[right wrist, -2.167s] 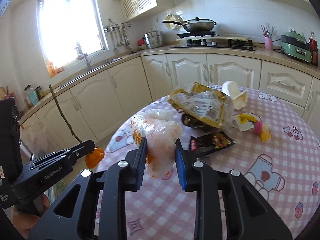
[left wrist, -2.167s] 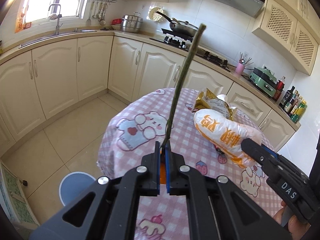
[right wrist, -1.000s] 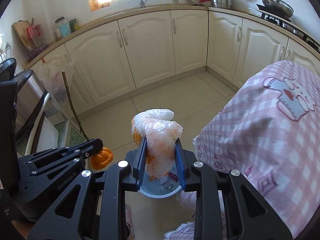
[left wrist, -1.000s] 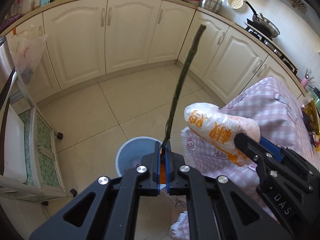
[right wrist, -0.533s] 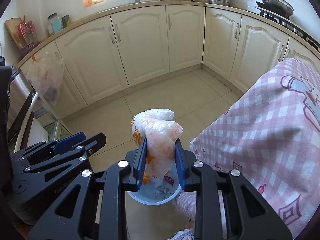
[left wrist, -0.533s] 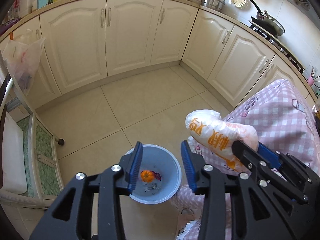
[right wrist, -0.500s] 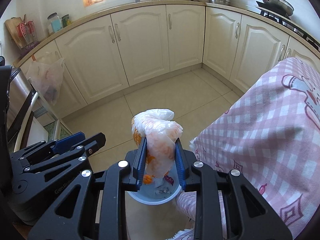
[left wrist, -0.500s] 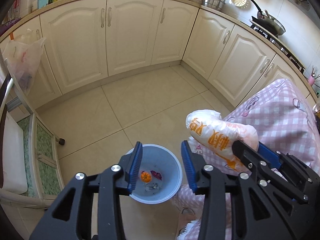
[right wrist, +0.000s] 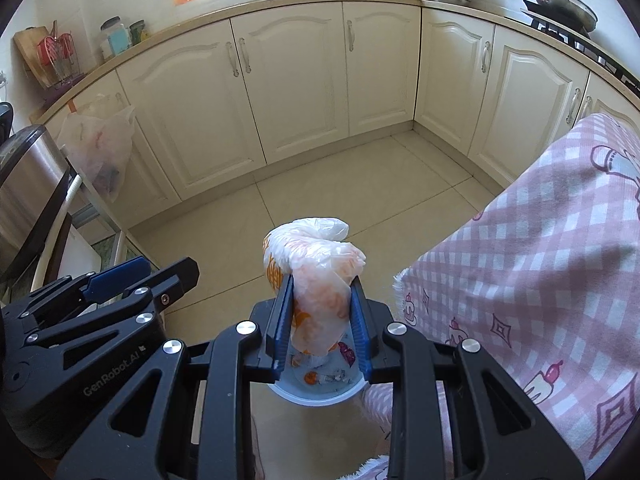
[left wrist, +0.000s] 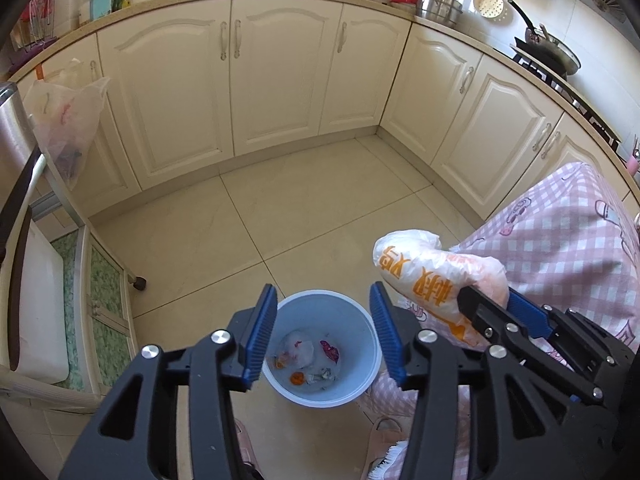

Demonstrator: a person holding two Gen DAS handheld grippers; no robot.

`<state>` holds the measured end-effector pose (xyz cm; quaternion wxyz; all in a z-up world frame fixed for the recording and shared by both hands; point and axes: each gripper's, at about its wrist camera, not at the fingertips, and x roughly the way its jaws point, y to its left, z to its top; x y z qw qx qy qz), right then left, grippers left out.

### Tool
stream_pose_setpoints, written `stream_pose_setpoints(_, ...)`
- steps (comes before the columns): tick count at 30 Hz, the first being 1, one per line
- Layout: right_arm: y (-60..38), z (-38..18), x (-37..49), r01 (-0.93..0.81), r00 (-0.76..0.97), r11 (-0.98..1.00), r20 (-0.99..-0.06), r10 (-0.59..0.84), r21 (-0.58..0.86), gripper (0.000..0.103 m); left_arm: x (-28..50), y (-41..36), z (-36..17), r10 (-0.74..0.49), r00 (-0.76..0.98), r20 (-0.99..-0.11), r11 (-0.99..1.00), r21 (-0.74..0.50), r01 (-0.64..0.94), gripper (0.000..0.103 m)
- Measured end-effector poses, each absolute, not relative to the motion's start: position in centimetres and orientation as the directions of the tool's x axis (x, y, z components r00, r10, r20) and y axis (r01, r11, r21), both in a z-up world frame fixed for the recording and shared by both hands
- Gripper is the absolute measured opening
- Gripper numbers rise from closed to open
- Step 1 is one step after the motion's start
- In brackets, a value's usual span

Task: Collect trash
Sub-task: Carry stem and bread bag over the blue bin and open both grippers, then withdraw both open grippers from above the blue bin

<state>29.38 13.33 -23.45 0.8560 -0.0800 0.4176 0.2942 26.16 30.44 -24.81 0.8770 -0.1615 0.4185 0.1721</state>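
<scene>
Trash bin (left wrist: 320, 346), pale blue, on the floor at lower centre of the left wrist view, scraps inside. Left gripper (left wrist: 323, 336) above it, jaws opening, nothing between them. Right gripper (right wrist: 320, 330) jaws clamped on the crumpled plastic bag (right wrist: 316, 284), bin rim directly below. Suggest: centre bag over the opening, lower, then release so it clears the rim

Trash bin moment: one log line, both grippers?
left gripper: opening, empty, over bin | right gripper: shut on bag, above bin | next: drop bag
</scene>
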Motion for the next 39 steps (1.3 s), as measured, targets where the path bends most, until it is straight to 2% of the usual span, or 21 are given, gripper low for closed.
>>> stream_pose_setpoints(4, 13.8, -23.2, 29.7, -0.567, 0.494, 0.815, -0.742, 0.454, 0.121, 0.029, 25.8, 31.2, -24.3, 0.187, 0.597, -0.78, 0.882, -0.135, -0.451, 0.054)
stream_pose_setpoints(5, 14.1, -23.2, 29.9, -0.563, 0.506, 0.819, -0.738, 0.447, 0.11, 0.032, 25.7, 31.3, -24.2, 0.193, 0.597, -0.779, 0.879, -0.133, -0.457, 0.054)
stream_pose_setpoints(6, 14.3, -23.3, 30.1, -0.56, 0.508, 0.822, -0.74, 0.441, 0.105, 0.04, 25.7, 31.5, -24.1, 0.207, 0.591, -0.78, 0.874, -0.124, -0.469, 0.054)
stream_pose_setpoints(8, 14.3, -23.3, 30.5, -0.556, 0.498, 0.823, -0.745, 0.444, 0.118, 0.043, 25.6, 31.6, -23.9, 0.203, 0.594, -0.779, 0.874, -0.13, -0.468, 0.054)
stream_pose_setpoints(15, 12.4, -21.3, 30.0, -0.547, 0.528, 0.829, -0.721, 0.448, 0.114, 0.045, 25.1, 30.4, -22.4, 0.199, 0.613, -0.765, 0.882, -0.132, -0.452, 0.054)
stream_pose_setpoints(21, 8.4, -17.9, 28.5, -0.523, 0.578, 0.844, -0.676, 0.457, 0.123, 0.046, 24.3, 27.3, -19.0, 0.196, 0.658, -0.727, 0.905, -0.124, -0.406, 0.054)
stream_pose_setpoints(30, -1.4, -12.0, 25.7, -0.433, 0.706, 0.892, -0.568, 0.423, 0.127, 0.049, 23.3, 17.7, -12.6, 0.122, 0.758, -0.641, 0.963, -0.107, -0.246, 0.058)
stream_pose_setpoints(39, -14.3, -10.2, 24.9, -0.246, 0.804, 0.96, -0.525, 0.278, 0.131, 0.049, 25.0, 5.4, -10.1, -0.027, 0.781, -0.624, 0.996, -0.08, -0.029, 0.061)
